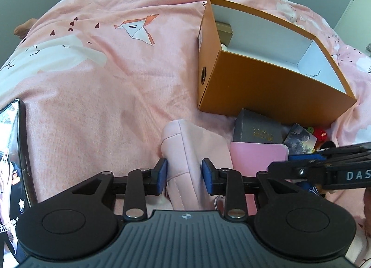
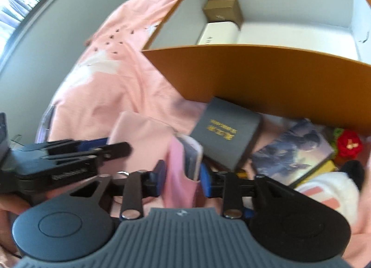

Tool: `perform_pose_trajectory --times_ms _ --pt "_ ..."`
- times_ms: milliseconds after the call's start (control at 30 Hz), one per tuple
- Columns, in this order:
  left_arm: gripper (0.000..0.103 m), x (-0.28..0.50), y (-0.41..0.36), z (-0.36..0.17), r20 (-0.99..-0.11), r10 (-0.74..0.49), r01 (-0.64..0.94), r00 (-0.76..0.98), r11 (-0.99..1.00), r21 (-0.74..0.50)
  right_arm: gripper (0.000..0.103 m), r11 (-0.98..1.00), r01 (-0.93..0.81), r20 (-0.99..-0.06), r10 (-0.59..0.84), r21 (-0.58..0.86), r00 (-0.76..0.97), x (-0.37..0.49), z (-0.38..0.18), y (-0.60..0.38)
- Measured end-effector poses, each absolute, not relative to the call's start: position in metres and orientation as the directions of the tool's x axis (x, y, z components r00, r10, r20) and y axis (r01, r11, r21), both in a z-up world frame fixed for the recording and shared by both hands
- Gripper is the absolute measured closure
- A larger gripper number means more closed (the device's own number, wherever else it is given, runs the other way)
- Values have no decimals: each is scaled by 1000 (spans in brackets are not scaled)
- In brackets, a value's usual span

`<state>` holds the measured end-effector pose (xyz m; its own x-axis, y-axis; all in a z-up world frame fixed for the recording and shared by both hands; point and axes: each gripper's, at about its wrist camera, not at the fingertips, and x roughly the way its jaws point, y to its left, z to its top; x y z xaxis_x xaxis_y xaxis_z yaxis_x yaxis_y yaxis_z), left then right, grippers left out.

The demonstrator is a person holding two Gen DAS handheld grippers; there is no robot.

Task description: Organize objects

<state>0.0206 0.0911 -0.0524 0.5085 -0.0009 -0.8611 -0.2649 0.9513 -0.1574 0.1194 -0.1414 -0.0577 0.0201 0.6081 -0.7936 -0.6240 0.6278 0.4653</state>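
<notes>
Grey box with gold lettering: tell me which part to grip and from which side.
Grip the grey box across its two long side edges, coming from above. It lies tilted, its far end propped against the orange box, so the printed face and both long sides are exposed. The near end is crowded by the pink case that the right tool straddles, so avoid that end.

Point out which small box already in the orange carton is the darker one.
The gold-brown box, lying behind the white box against the orange carton wall; the other is plain white.

"DAS" reads on the right tool's (image 1: 324,166) black arm.
</notes>
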Motion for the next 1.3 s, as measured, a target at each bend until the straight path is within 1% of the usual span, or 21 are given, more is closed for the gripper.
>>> perform_pose_trajectory --times_ms 100,133,200,233,367,433,633,867,1133,1300 --pt "66 20 91 -52 -861 -3 -261 509 952 -158 61 659 -581 -812 584 477 -4 122 -71 -135" --pt "67 20 91 -52 -860 -2 -261 511 952 -157 62 669 -564 -815 580 483 -10 122 -74 -136" --pt "68 20 89 -53 -859 3 -258 512 954 -150 69 676 -546 -810 586 495 -10 122 -76 -140" --pt "69 20 88 -53 -857 7 -257 515 955 -148 78 678 -544 -809 588 495 -4 123 -75 -141" --pt "71 16 87 -48 -838 -1 -245 546 956 -161 85 670 -540 -787 617 510 23 121 -68 -148" --pt "72 15 87 -43 -830 -3 -246 558 955 -169 87 655 -556 -772 634 511 37 119 -59 -151" --pt "73 12 79 -16 -773 -23 -213 634 956 -203 88 627 -601 -738 669 496 88 120 -32 -161" --pt "73 22 69 28 -678 -73 -142 732 956 -256 88 611 -638 -682 710 469 178 135 18 -184" --pt "73 60 73 77 -566 -145 -43 812 951 -305 88 590 -672 -583 762 447 280 159 73 -201" --pt "73 100 75 84 -544 -165 -28 823 944 -329 88 616 -671 -545 757 412 361 185 92 -206"
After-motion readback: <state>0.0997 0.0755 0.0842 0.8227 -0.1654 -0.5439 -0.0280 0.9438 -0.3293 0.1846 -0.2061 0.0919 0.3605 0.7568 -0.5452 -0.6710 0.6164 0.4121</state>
